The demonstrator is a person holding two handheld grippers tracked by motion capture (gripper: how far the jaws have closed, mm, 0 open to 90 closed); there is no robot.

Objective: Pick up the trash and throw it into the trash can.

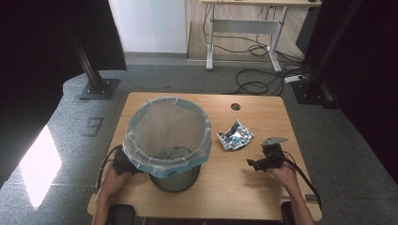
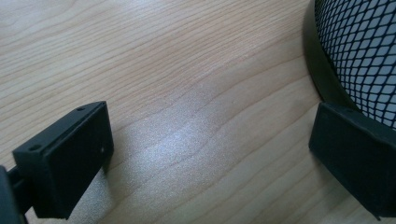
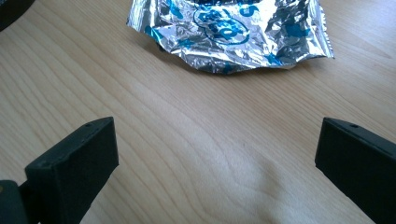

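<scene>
Both grippers' fingers (image 3: 70, 163) apart (empty)

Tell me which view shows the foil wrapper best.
The right gripper view: the wrapper lies close ahead of the open jaws, with crinkles and blue print clear. The high view shows it small, beside the bin.

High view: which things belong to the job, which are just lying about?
Job: foil wrapper, lined mesh bin, right gripper open facing the wrapper, left gripper open beside the bin's base.
Lying about: far desk, floor cables.
</scene>
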